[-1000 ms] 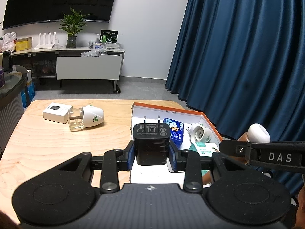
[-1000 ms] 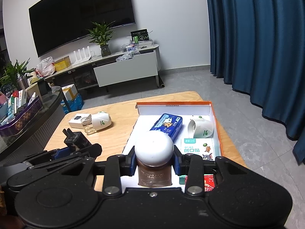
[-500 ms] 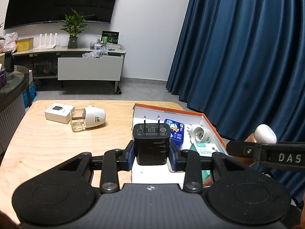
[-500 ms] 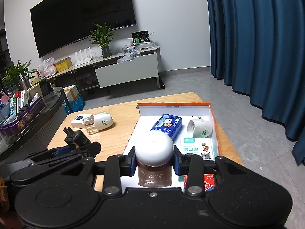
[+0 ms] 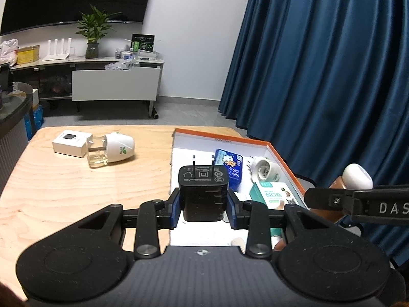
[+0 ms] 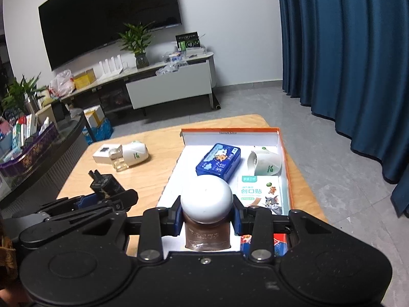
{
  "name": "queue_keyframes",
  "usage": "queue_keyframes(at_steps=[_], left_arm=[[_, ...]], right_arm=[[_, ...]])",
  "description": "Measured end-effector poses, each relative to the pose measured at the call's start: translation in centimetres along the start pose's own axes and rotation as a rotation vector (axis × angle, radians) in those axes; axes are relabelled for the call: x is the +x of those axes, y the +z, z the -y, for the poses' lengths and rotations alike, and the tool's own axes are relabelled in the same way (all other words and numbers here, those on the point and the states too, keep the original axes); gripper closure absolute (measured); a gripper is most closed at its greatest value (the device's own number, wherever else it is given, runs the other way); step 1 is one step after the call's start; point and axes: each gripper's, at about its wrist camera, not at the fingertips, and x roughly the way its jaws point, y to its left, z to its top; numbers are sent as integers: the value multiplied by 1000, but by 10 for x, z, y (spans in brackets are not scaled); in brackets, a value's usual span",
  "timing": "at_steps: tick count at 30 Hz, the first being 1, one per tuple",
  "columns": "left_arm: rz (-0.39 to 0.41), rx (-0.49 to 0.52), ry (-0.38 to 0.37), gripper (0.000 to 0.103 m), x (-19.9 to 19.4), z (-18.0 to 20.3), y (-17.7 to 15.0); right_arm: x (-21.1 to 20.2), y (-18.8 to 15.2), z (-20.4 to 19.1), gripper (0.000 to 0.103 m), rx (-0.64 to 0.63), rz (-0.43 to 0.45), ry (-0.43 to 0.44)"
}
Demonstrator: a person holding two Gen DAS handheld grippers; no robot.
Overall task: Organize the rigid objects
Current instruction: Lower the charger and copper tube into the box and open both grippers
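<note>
Your left wrist camera sits low behind the left gripper [image 5: 203,204], looking forward over the near left edge of the orange-rimmed box [image 5: 278,153] toward the TV wall. Your right wrist camera rides behind the right gripper [image 6: 207,217], higher, tilted down into the same box [image 6: 285,151]. Both views share the wooden table [image 5: 64,186], the box and the white dispenser [image 6: 135,154], and each catches the other gripper at its side.

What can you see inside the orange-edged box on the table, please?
Inside the orange-edged box: a blue tin, a white plug-in cup on its side and a plaster box. The right gripper and its brown bottle cover the near end.
</note>
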Motion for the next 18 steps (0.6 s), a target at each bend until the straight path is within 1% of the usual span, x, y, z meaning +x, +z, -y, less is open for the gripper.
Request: queue_keyframes(at_steps=[6,9,10,12,13,14,15,17,18], left_arm=[[-39,18,-18,67,12,4,-7],[-53,26,-23,67,19,6,-7],[-58,28,-27,67,21,7,-8],[-64,38,-34,67,25,8,-9],[-69,46,-36,67,27,8,-10],[-77,48,-41,67,30,8,-11],[-86,49,-46,67,33,9,-11],[-103,51,-65,67,39,11,-13],[-110,53,-72,67,42,12,-14]], right_arm=[[19,5,7,61,7,-47,-18],[34,12,10,61,6,-25,-12],[38,14,12,60,13,-7,-12],[43,17,18,60,44,41,-38],[44,19,20,56,60,58,-45],[43,20,23,56,73,71,-41],[41,20,25,53,80,85,-34],[36,21,28,46,70,101,-32],[34,21,29,44,62,110,-38]])
